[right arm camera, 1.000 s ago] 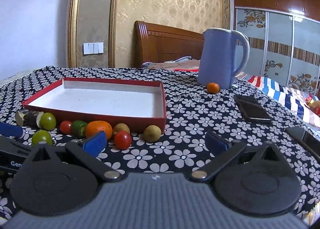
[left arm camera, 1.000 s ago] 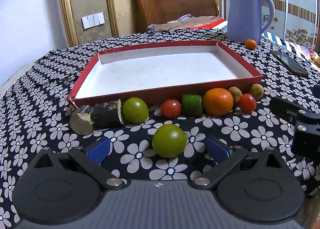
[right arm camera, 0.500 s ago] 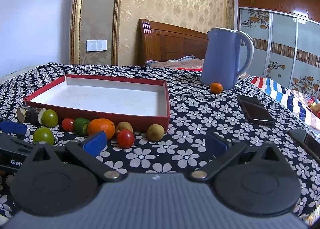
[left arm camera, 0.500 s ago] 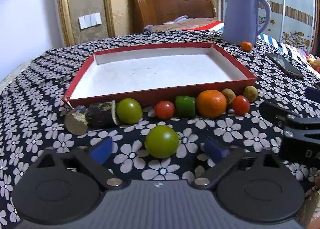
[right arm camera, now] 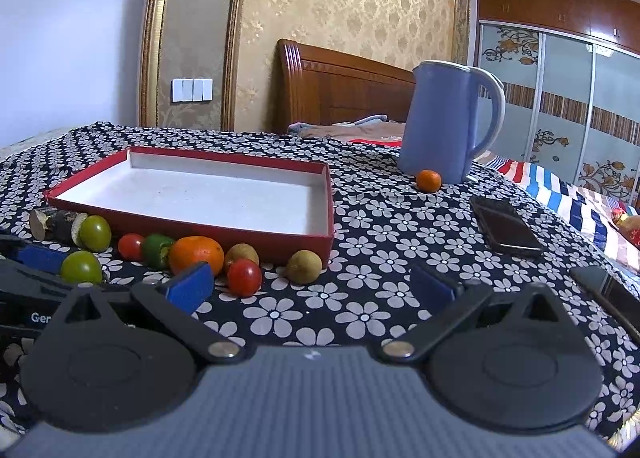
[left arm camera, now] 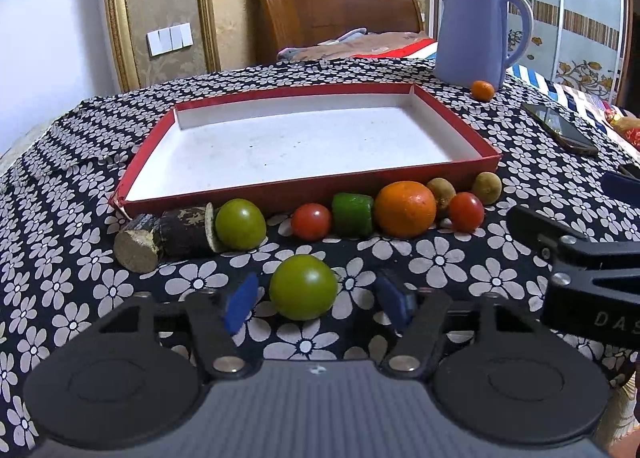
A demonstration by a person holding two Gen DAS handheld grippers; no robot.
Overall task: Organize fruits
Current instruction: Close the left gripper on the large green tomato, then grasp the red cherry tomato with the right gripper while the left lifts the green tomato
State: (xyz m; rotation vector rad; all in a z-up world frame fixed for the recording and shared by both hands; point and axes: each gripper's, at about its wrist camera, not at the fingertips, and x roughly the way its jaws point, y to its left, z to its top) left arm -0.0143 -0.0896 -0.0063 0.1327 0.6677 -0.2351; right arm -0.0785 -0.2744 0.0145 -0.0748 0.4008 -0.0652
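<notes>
Bedroom things around the table with the black and white flower tablecloth (left arm camera: pixel 440 258).

A blue electric kettle (right arm camera: pixel 452 122) stands upright at the far right part of the cloth. A dark smartphone (right arm camera: pixel 506 226) lies flat on the cloth, nearer than the kettle and to the right. Behind the table there is a wooden headboard (left arm camera: pixel 332 14), and a white switch panel (right arm camera: pixel 192 90) is on the gold patterned wall. A wardrobe with flower-painted sliding doors (right arm camera: pixel 568 106) stands at the right.

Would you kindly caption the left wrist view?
Open left gripper straddles a round green tomato before an empty red cardboard tray.
</notes>
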